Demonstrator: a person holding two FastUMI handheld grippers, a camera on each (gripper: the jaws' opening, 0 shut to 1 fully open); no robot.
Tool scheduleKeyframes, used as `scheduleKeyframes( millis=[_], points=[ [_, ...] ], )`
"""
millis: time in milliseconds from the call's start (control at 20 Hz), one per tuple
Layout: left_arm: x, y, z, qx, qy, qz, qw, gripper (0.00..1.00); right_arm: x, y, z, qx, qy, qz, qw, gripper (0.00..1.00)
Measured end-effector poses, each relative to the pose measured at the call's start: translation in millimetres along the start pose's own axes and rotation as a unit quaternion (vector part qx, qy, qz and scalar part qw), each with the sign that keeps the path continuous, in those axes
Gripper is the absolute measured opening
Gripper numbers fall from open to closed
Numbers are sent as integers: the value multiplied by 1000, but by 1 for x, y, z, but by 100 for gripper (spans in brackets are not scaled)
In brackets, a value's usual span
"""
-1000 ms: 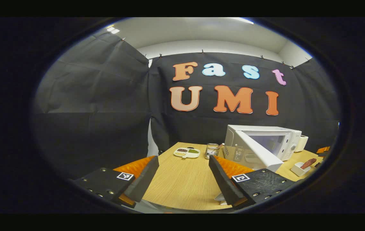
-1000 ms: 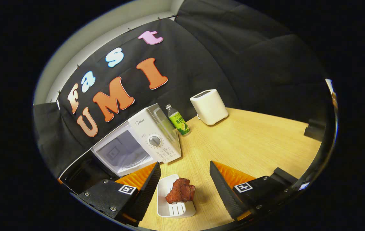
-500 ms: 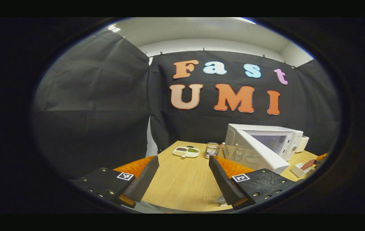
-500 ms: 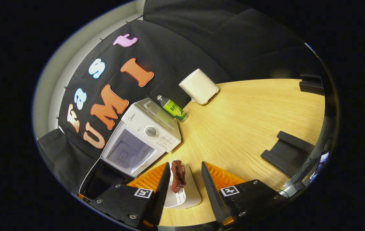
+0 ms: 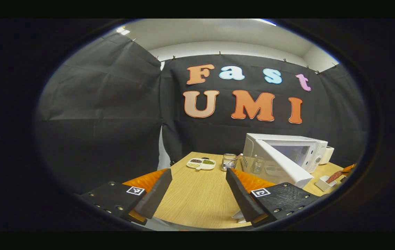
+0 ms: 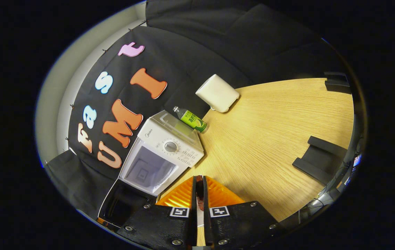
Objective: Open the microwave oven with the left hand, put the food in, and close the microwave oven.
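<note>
The microwave (image 6: 162,152) stands at the bench's (image 6: 270,132) back edge, door (image 5: 282,163) swung open — a bottle (image 6: 191,119) just beside it, the toaster (image 6: 217,93) farther along.

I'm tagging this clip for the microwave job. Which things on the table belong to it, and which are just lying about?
Belongs to the job:
- microwave, door swung open
- piece of meat, pinched in the right tongs
- white food tray
- left tongs, open, holding nothing

Just lying about:
- green bottle
- toaster
- glass jar
- divided snack dish
- black stand
</note>
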State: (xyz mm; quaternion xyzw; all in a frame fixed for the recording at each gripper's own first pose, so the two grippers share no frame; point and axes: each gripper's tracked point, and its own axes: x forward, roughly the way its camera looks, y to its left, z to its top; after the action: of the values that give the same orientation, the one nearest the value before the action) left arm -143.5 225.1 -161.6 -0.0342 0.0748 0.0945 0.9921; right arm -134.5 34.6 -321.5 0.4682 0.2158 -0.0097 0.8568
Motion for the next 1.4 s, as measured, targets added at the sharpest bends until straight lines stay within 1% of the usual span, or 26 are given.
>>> scheduleKeyframes(
  millis=[250, 500, 650, 800, 1100, 1200, 1400],
  points=[
    [-2, 5, 3, 0, -6, 4, 1000, 94, -4, 16, 8, -20, -11, 2, 1000, 7],
    [-2, 8, 1, -4, -7, 5, 1000, 94, -11, 44, 34, -35, -43, 17, 998, 6],
    [0, 6, 0, -7, -7, 1, 1000, 94, -9, 65, 44, -43, -55, 33, 997, 7],
    [2, 6, -1, -5, -6, -4, 1000, 94, -3, 96, 47, -42, -59, 60, 996, 7],
    [6, 7, -5, -7, -2, -12, 1000, 94, 22, 154, 31, -33, -48, 108, 992, 7],
    [8, 7, -3, -6, -4, -15, 1000, 93, 31, 171, 23, -29, -44, 122, 991, 6],
    [9, 3, -5, -5, -4, -29, 1000, 94, 54, 208, -1, -19, -30, 148, 988, 6]
  ],
)
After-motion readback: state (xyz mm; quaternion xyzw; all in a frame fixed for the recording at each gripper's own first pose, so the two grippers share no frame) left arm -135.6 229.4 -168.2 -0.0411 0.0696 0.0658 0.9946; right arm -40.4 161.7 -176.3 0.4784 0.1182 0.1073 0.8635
